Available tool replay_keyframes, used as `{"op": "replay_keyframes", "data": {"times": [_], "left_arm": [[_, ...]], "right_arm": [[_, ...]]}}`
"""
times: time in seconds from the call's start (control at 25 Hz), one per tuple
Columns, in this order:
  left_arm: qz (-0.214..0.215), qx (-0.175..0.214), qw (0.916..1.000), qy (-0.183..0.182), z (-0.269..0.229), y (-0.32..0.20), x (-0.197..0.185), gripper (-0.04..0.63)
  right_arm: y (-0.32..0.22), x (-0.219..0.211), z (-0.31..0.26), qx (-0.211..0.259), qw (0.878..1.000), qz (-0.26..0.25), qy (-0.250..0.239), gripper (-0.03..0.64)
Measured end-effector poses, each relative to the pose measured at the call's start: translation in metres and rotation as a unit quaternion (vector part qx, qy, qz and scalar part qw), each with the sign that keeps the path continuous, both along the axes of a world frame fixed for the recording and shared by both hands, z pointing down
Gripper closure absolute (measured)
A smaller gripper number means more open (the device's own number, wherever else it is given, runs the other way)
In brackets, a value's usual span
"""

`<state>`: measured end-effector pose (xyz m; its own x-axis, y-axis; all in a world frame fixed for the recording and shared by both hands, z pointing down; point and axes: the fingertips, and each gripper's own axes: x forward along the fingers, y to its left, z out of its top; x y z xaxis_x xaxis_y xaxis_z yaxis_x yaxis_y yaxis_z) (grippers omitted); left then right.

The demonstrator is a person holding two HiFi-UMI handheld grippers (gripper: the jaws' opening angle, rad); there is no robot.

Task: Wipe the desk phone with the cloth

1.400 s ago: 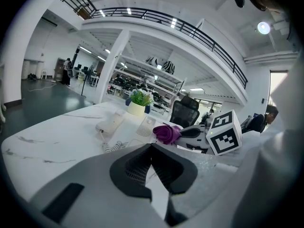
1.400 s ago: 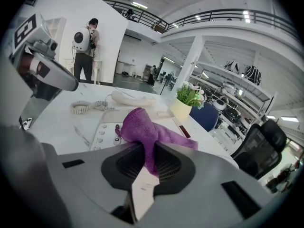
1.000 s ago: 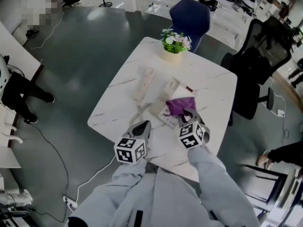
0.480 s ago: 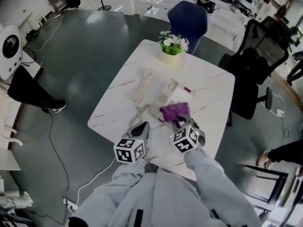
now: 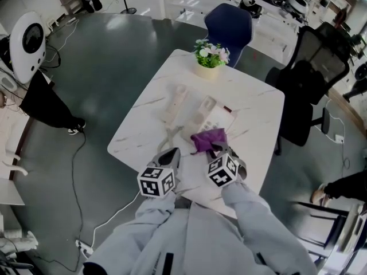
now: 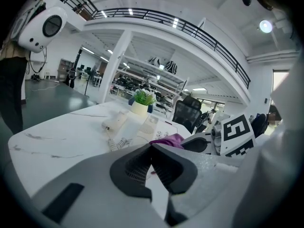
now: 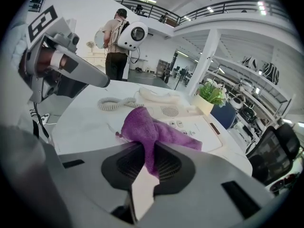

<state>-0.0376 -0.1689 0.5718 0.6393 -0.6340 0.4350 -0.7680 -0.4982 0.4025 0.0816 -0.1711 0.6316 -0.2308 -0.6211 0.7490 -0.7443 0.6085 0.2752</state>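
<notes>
Cloth (image 7: 141, 127) in right gripper (image 7: 149, 152) — own view

The left tongs (image 6: 150, 148) are closed, tips together with nothing between them, low over the white marble table (image 6: 57, 132). Beyond them lies the desk phone (image 6: 149, 126), its handset (image 6: 115, 122) off and lying beside it to the left, the coiled cord (image 6: 118, 143) trailing toward the tongs. A purple cloth (image 6: 167, 139) sits at the phone's near right edge, with the right tongs (image 6: 187, 141) against it. A potted plant (image 6: 141, 103) stands at the table's far end.
</notes>
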Motion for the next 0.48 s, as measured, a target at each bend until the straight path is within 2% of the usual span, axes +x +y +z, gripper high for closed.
{"op": "replay_keyframes", "data": {"times": [0.48], "left_arm": [[-0.002, 0.000, 1.0000, 0.000, 0.001, 0.001, -0.004, 0.597]], "right_arm": [[0.012, -0.010, 0.005, -0.035, 0.999, -0.010, -0.019, 0.577]]}}
